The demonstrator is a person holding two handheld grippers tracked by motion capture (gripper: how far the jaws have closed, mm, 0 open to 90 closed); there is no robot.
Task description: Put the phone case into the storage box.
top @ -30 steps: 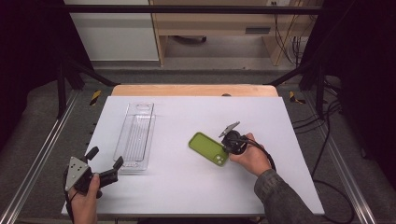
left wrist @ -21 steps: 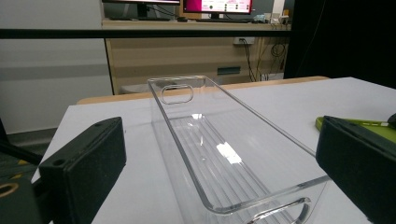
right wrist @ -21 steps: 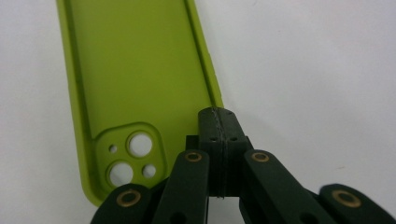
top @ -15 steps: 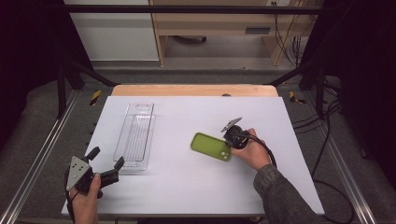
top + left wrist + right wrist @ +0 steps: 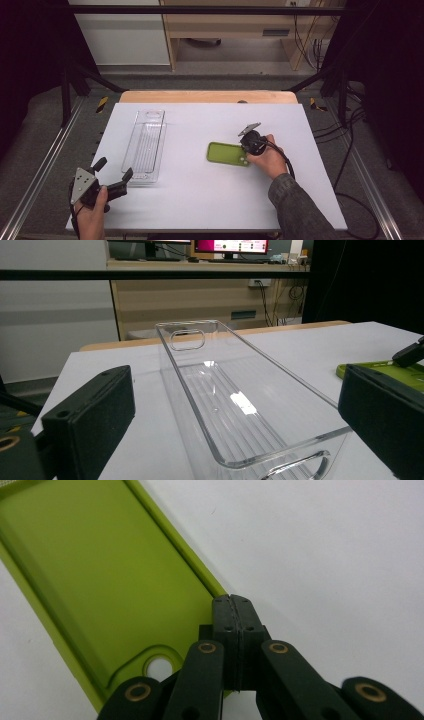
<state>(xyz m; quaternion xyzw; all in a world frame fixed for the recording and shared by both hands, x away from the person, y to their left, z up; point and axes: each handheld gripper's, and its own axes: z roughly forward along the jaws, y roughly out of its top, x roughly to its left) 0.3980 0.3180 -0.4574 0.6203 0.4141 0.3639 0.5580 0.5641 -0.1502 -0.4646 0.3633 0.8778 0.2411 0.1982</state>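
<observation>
A clear plastic bin point(image 5: 145, 146) lies left of centre in the high view with nothing in it, its ribbed floor bare. The left gripper point(image 5: 114, 176), jaws spread wide, sits at lower left just before the bin's near end. Right of centre, a green phone case point(image 5: 228, 153) lies hollow side up on the white table point(image 5: 200, 200); the right gripper point(image 5: 246, 149) pinches its rim with jaws closed.

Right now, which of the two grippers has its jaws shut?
The right gripper: its jaws meet pad to pad at the green phone case's edge. The left gripper stands wide open before the clear bin.
</observation>
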